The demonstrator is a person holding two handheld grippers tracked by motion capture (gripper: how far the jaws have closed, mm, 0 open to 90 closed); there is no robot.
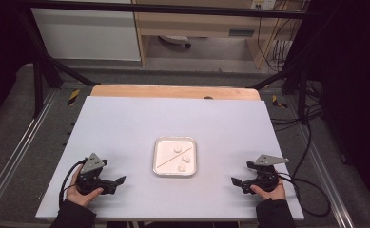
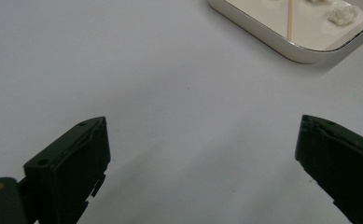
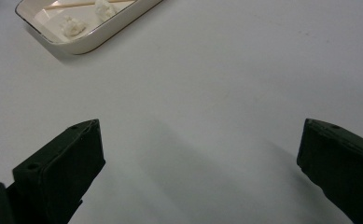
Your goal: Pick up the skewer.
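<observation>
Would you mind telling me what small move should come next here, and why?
Probably bring the right gripper forward toward the tray. Both it and the left gripper rest open and empty, well short of the tray, where the thin stick and white lumps lie untouched.

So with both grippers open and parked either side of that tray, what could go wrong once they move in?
The wooden stick lies flat on the floor of the tray, so jaws may slide over it or hit the raised rim first. The three white lumps sit close beside the stick and look soft, so a wide-open left gripper or right gripper could squash or scatter them. The shallow tray sits loose on the smooth table, so a nudge might shove it.
</observation>
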